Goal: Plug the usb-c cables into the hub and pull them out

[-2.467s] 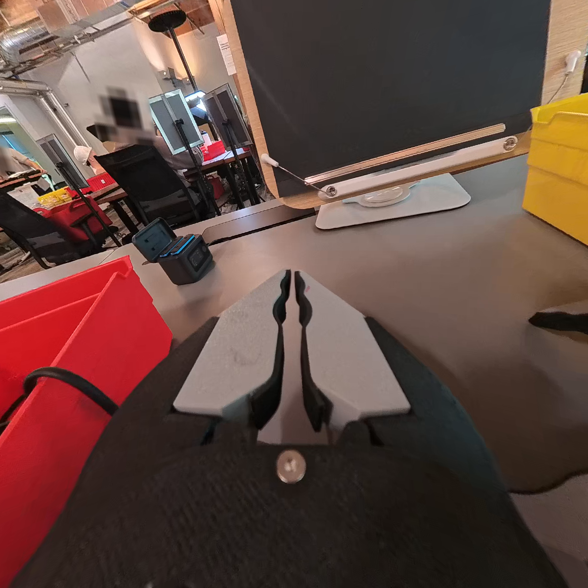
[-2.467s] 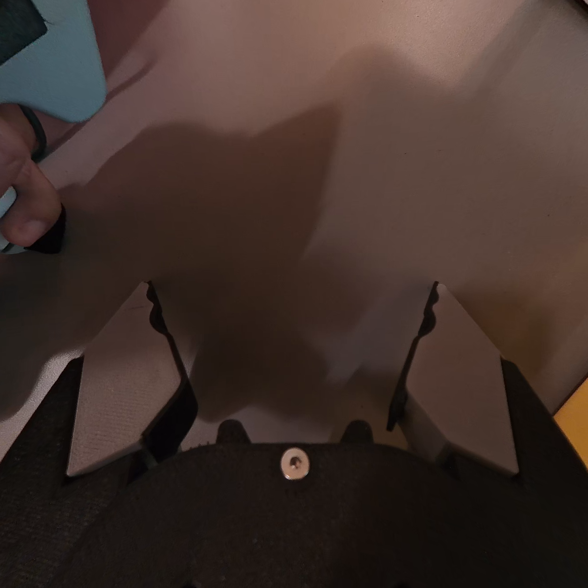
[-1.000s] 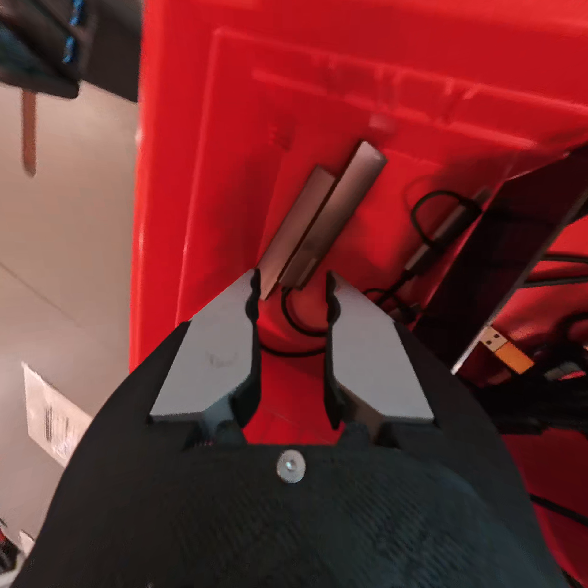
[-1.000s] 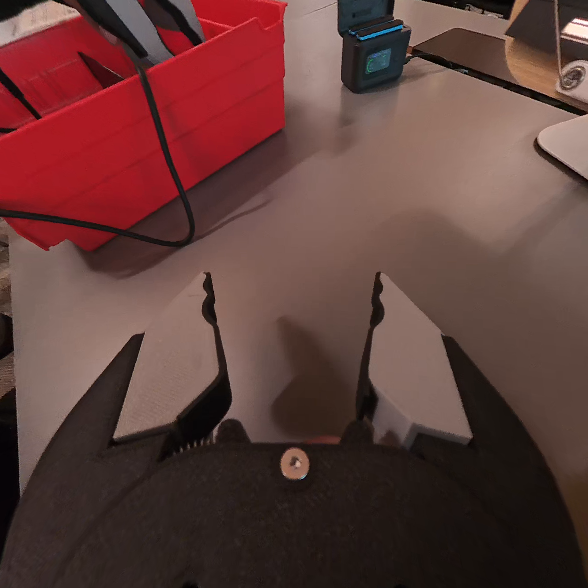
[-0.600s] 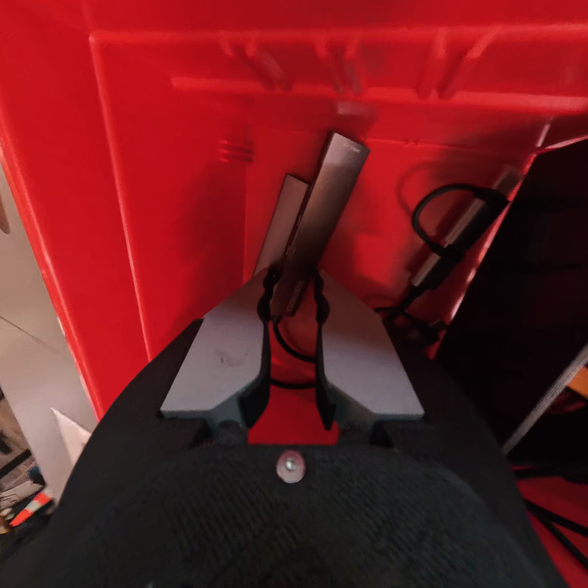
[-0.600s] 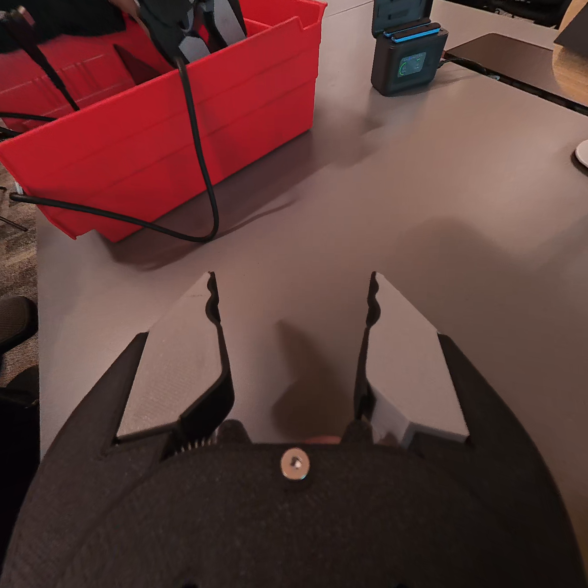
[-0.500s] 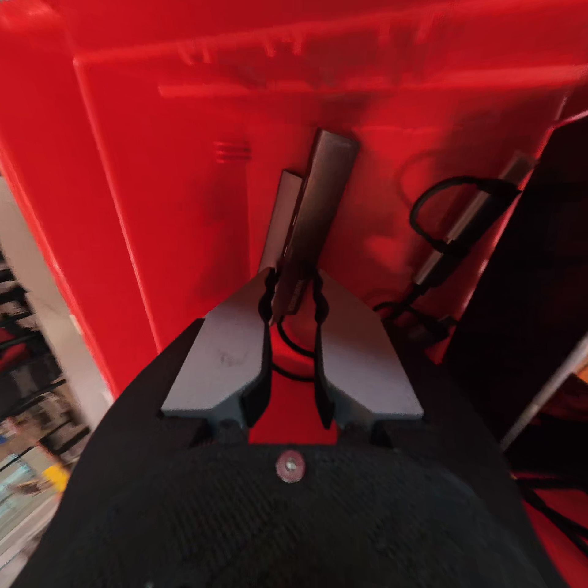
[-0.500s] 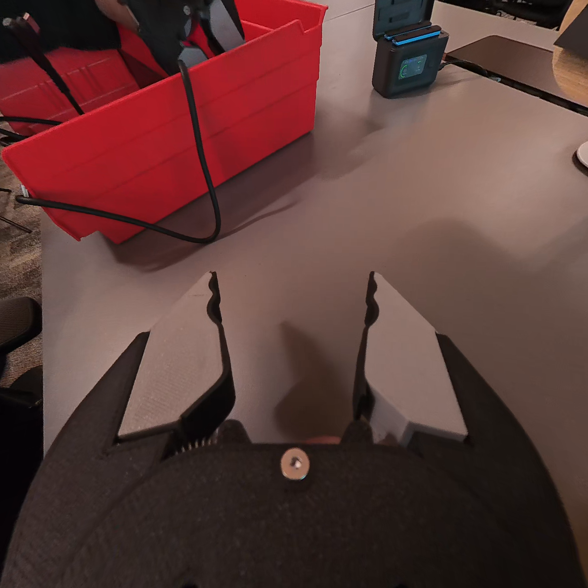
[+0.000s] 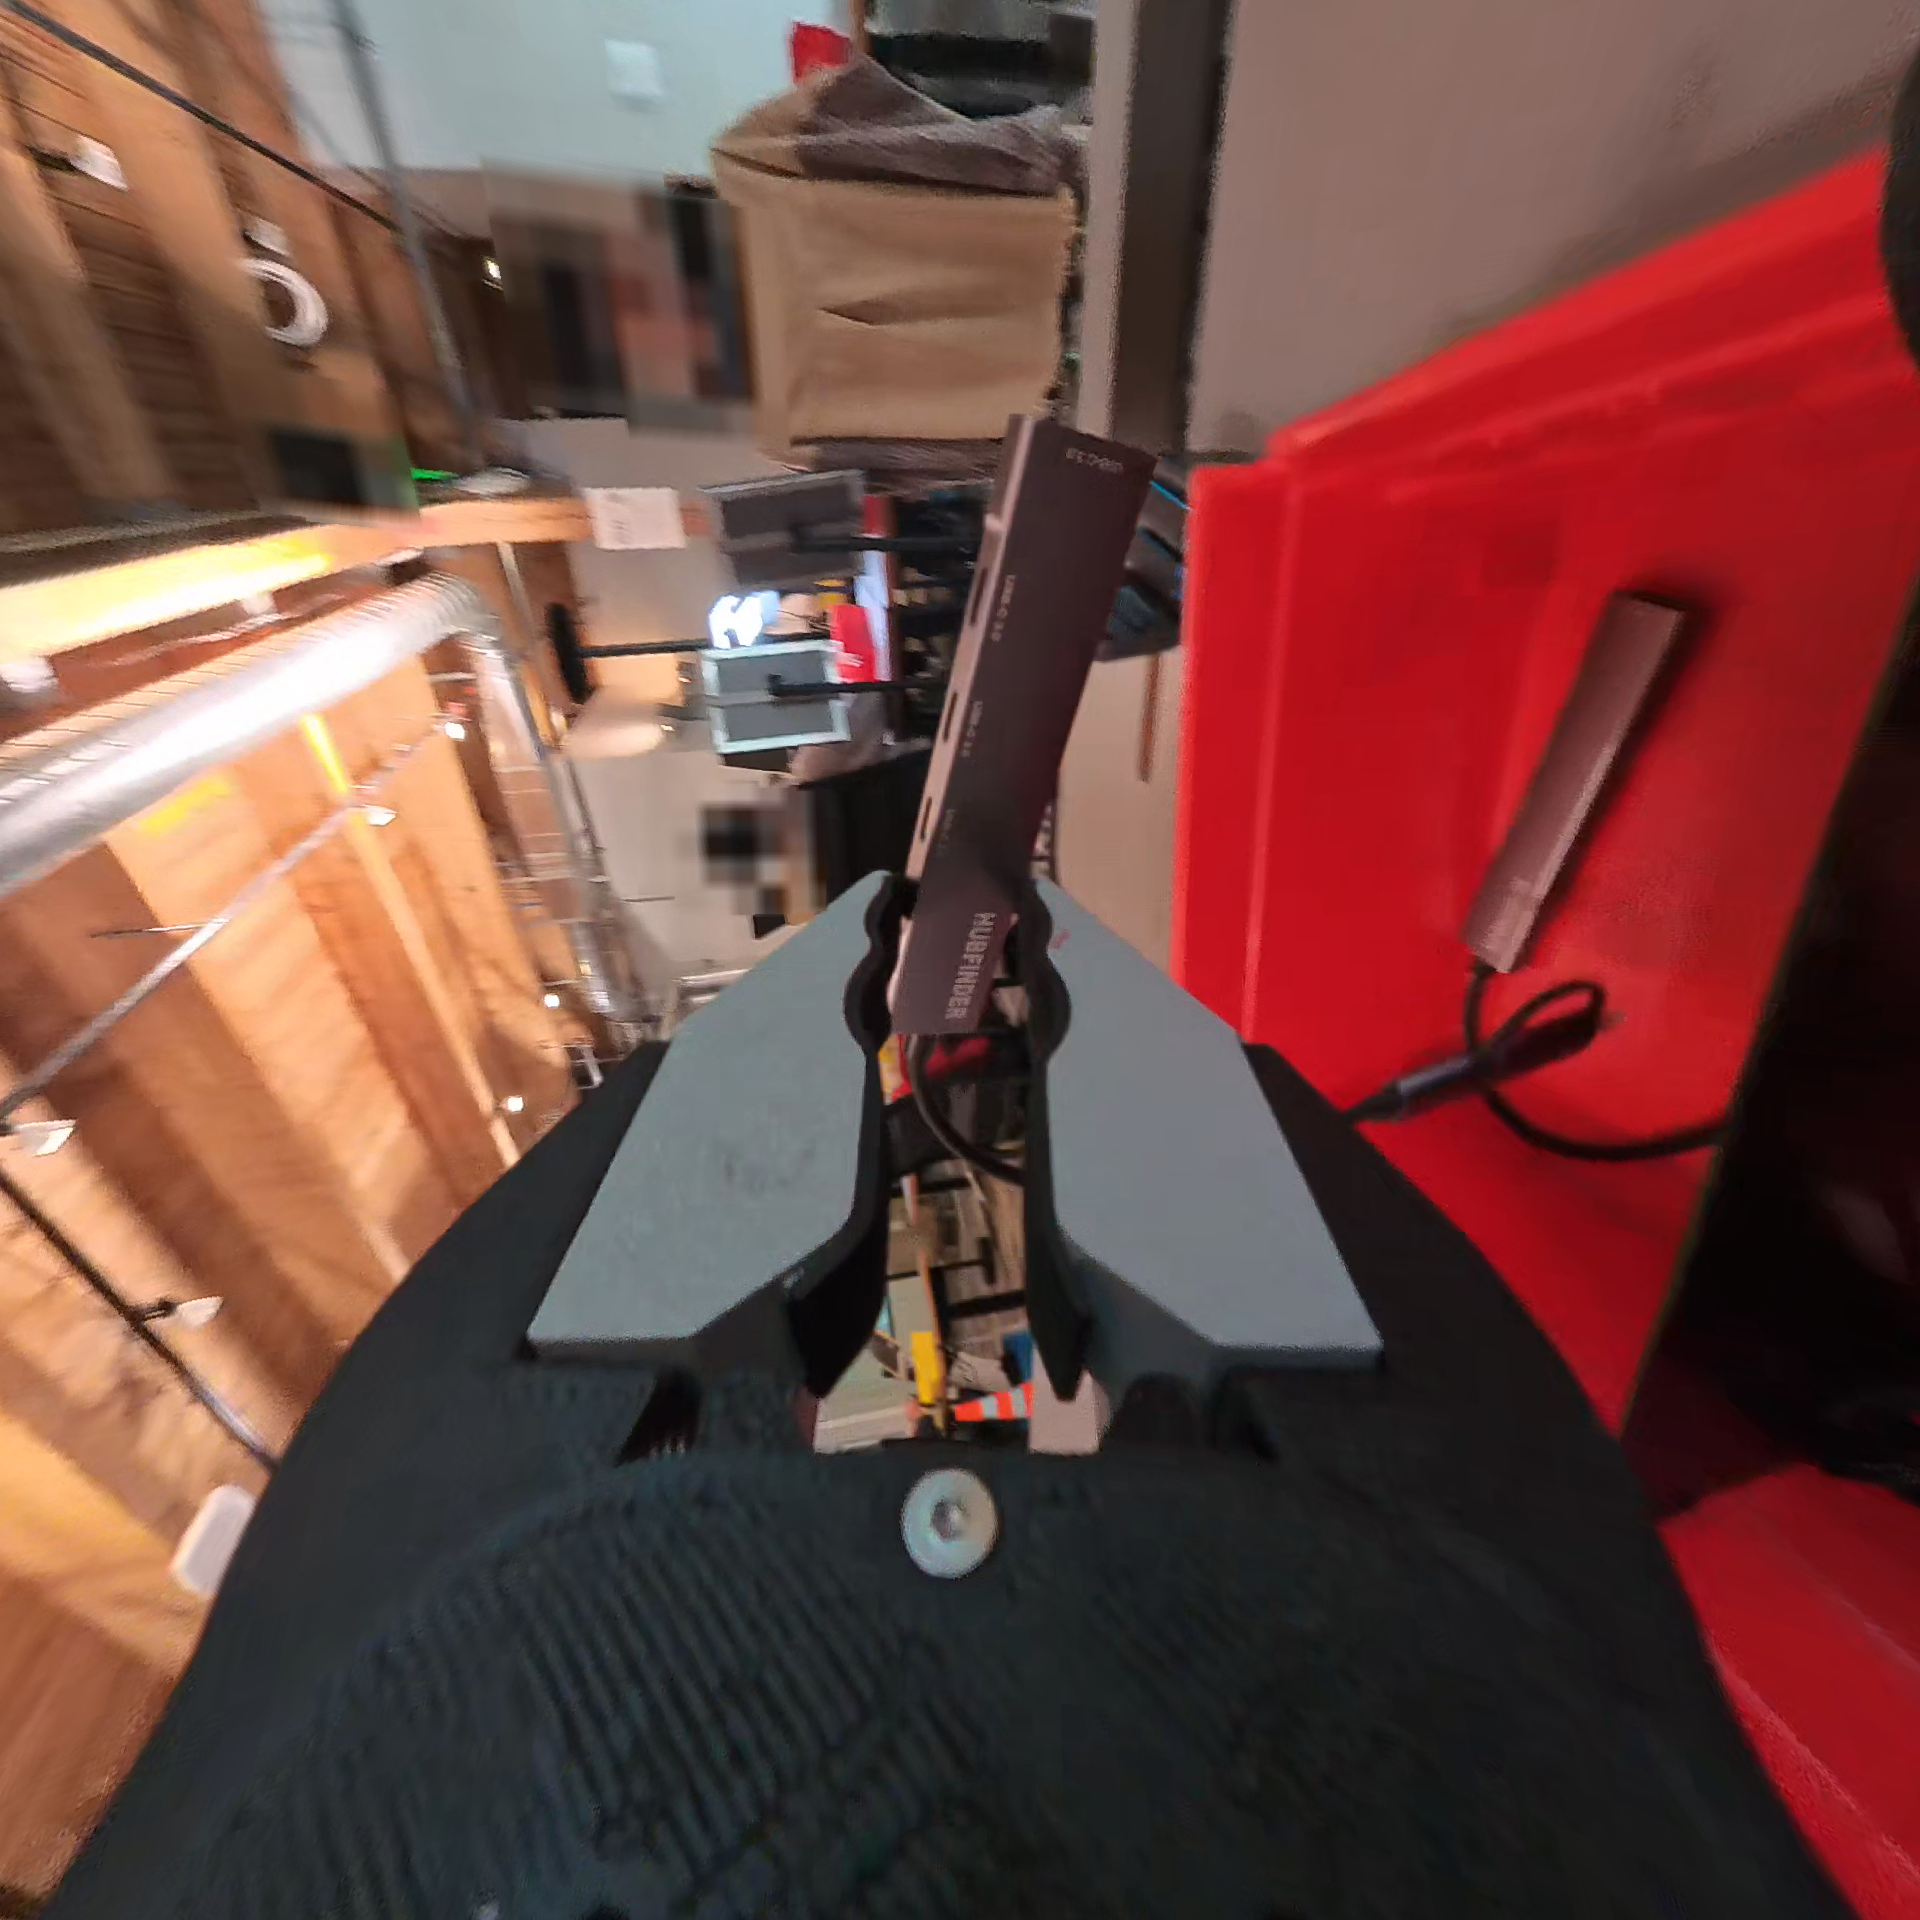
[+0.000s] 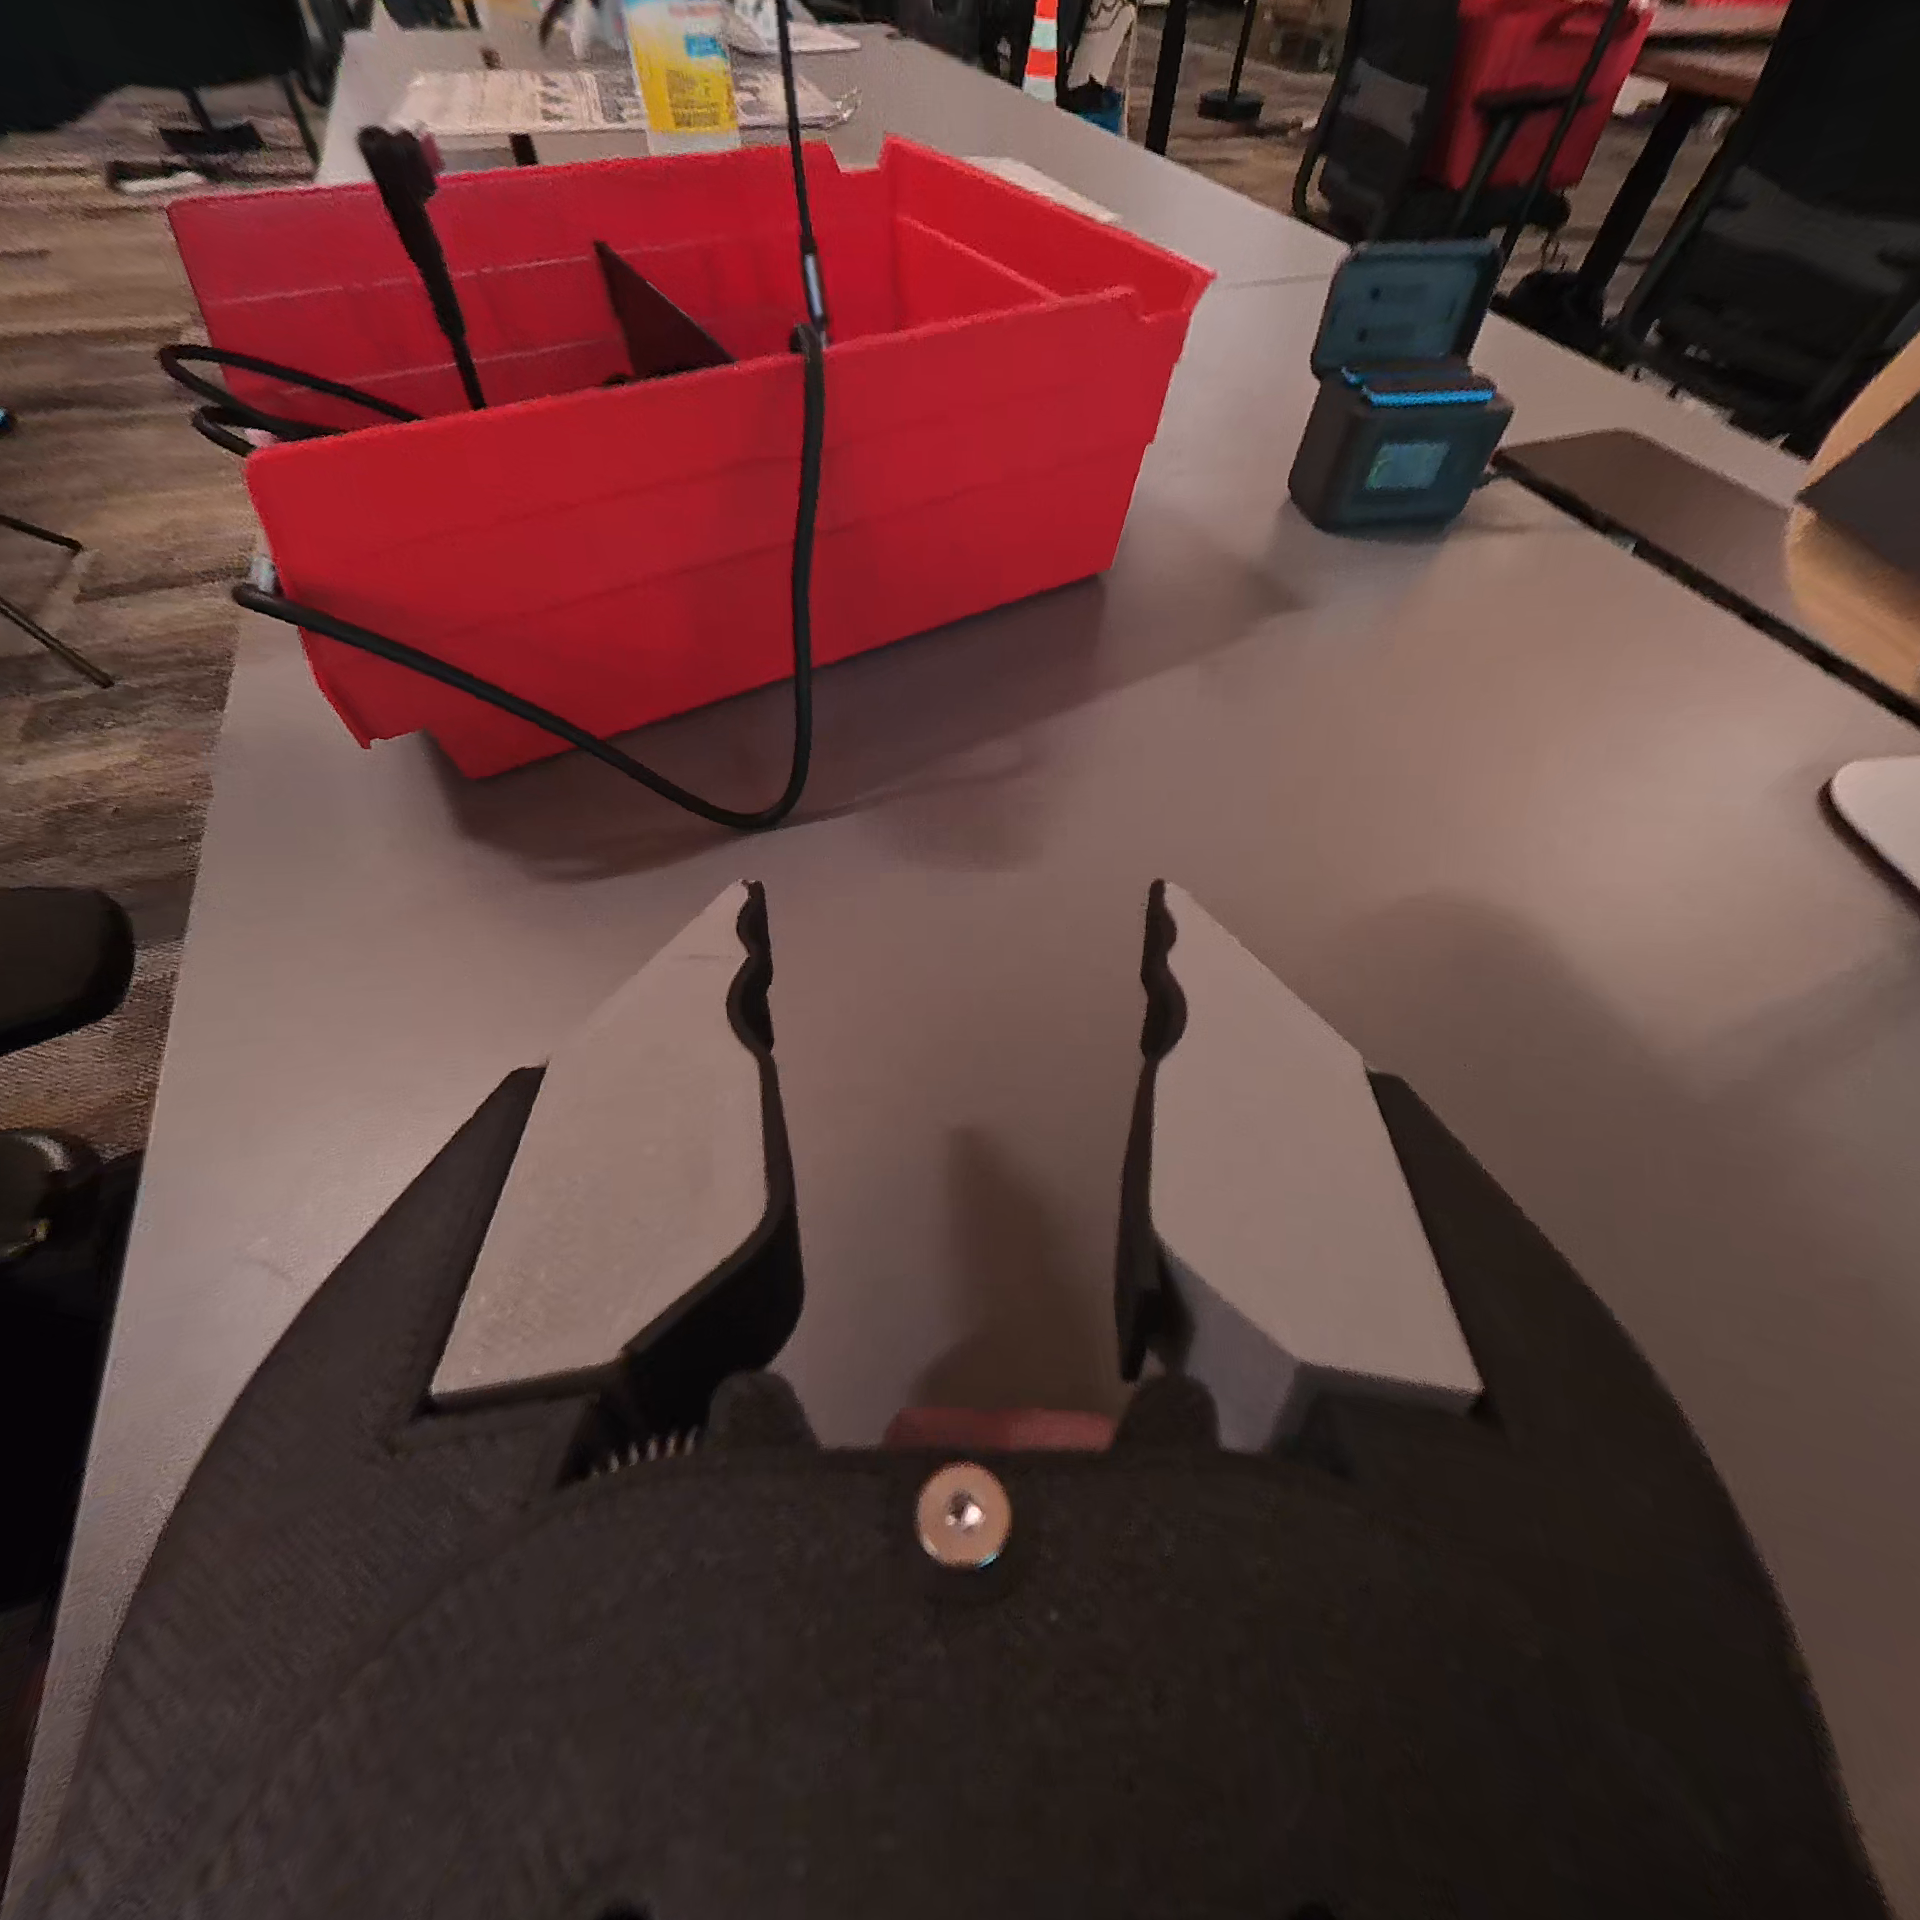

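Note:
In the left wrist view my left gripper is shut on the near end of a slim dark grey hub and holds it in the air, outside and to the left of the red bin. A black cable hangs from the hub between the fingers. A second grey hub with a looped black cable lies in the bin. In the right wrist view my right gripper is open and empty over the grey table. A black cable runs up out of the red bin and off the top of the frame.
A black divider splits the bin, and another black plug and cable stick up at its left. A cable loop rests on the table before the bin. A dark charger case stands to the right, with a white object at the right edge. The left gripper's tips are roughly 30 cm from the right gripper's. The dark charger case is about 25 cm from my left fingertips and 30 cm from my right.
My left gripper closed on the hub in the bin and lifted it up and out. My right gripper stayed open and its view drew back from the bin.

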